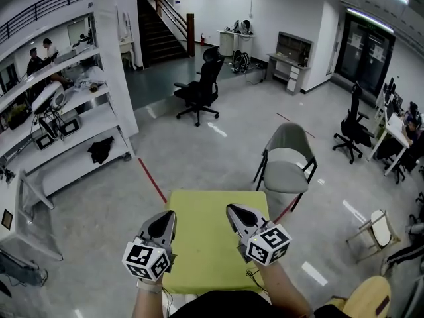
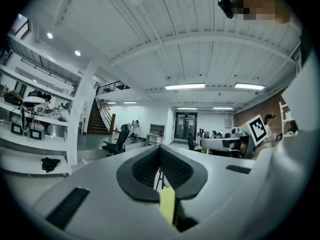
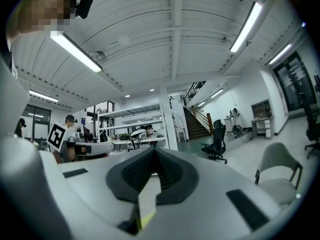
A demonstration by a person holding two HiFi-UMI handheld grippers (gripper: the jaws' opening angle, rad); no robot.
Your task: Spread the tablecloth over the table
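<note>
While the yellow-green tablecloth (image 1: pixel 202 244) lies spread out below, left gripper (image 1: pixel 161 225) and right gripper (image 1: pixel 240 215) each pinch a bit of it (gray chair (image 1: pixel 286 161) just beyond).

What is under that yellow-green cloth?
The tablecloth hides whatever lies beneath it: no table top or legs show. Beside it grey floor shows, with a red floor line running up to its far left corner.

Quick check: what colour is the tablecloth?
Plain yellow-green, with no pattern. The tablecloth shows best in the head view.
</note>
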